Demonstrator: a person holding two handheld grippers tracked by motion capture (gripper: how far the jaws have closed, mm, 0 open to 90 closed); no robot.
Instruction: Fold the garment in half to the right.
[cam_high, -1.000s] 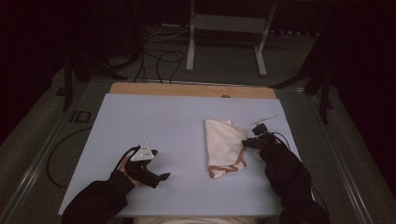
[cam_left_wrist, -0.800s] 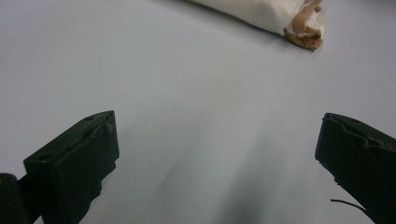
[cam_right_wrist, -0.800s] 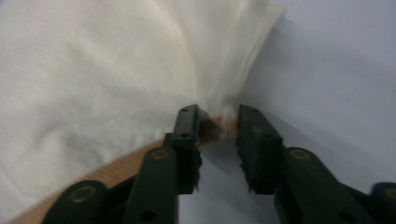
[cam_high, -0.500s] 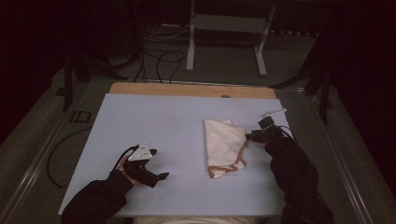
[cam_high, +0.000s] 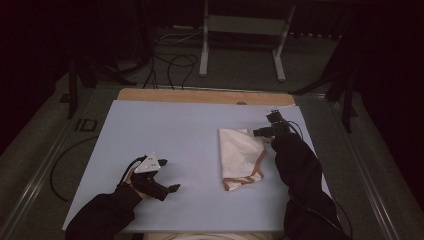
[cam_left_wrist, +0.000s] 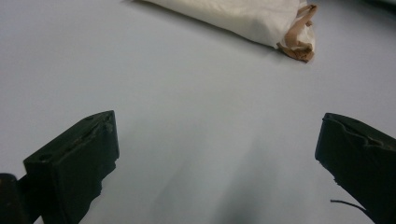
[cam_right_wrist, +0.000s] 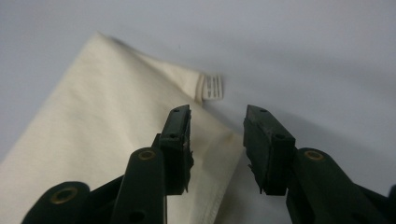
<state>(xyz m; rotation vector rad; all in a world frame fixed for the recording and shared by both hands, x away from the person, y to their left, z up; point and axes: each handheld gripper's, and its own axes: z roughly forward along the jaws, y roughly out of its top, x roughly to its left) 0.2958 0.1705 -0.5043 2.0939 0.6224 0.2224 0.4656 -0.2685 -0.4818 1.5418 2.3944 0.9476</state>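
Note:
A folded cream cloth (cam_high: 240, 155) with brown trim (cam_high: 245, 177) lies right of centre on the pale blue table (cam_high: 165, 130). My right gripper (cam_high: 260, 134) sits at the cloth's far right corner. Its jaws (cam_right_wrist: 218, 116) have just been opening, then closing a little, and stand apart. Nothing is pinched between them; the cloth's edge (cam_right_wrist: 93, 116) and its small white label (cam_right_wrist: 214, 87) lie below the gap. My left gripper (cam_high: 169, 175) rests low at the near left, wide open and empty. From the left gripper (cam_left_wrist: 217, 154) the cloth (cam_left_wrist: 243, 18) lies well ahead.
A wooden strip (cam_high: 200, 96) runs along the table's far edge. Beyond it stand a metal frame's legs (cam_high: 240, 45) and loose cables (cam_high: 170, 60) on the dark floor. Bare blue surface separates the left gripper from the cloth.
The right gripper let go of the cloth's right edge, its jaws opened, and it moved away from me to the cloth's far right corner. The left gripper stayed put.

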